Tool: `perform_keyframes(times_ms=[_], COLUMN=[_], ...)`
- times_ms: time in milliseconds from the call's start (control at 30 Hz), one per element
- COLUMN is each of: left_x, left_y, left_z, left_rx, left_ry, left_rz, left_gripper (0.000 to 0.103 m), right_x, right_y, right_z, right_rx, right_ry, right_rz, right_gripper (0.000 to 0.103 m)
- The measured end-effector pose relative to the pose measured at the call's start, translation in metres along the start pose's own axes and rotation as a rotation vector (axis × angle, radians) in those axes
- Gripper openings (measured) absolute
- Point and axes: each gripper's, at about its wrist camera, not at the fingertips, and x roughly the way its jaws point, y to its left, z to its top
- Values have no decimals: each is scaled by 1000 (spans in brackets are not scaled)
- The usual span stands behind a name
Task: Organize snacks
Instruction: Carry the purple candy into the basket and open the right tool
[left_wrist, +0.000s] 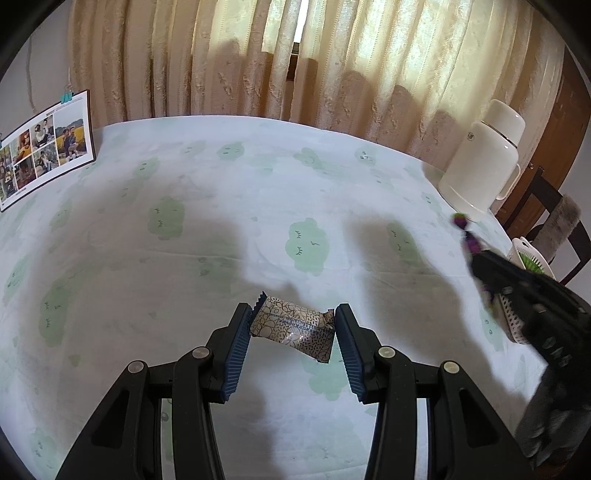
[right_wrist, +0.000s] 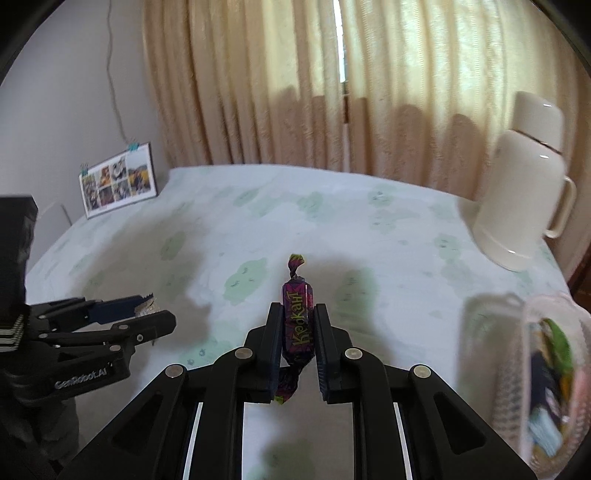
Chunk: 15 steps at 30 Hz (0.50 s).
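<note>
Purple twist-wrapped candy (right_wrist: 297, 317) pinched lengthwise in right gripper (right_wrist: 297, 325); glossy patterned snack packet (left_wrist: 293, 326) clamped by left gripper (left_wrist: 293, 325). Only right view shows perforated basket (right_wrist: 517, 369) contents, blurred.

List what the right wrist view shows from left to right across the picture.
Left gripper holding a patterned snack → photo collage propped at the table's far edge → right gripper shut on the purple candy → cream thermos jug → blurred white basket of snacks at the right edge.
</note>
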Motion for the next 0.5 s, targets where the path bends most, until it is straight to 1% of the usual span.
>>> perform_keyframes(times_ms=[167, 300, 500], left_x=[-1, 0, 1], left_y=[-1, -3, -5], left_z=[-1, -2, -4], left_rx=[4, 7, 11], left_ry=[0, 2, 5], left_rz=[-4, -6, -9], left_gripper=[42, 42, 42], right_x=[-33, -58, -85], right_y=[-28, -54, -94], right_z=[-4, -10, -22], right_rx=[60, 119, 202], right_ry=[-43, -74, -93], right_rz=[-61, -127, -230], right_gripper=[17, 17, 17])
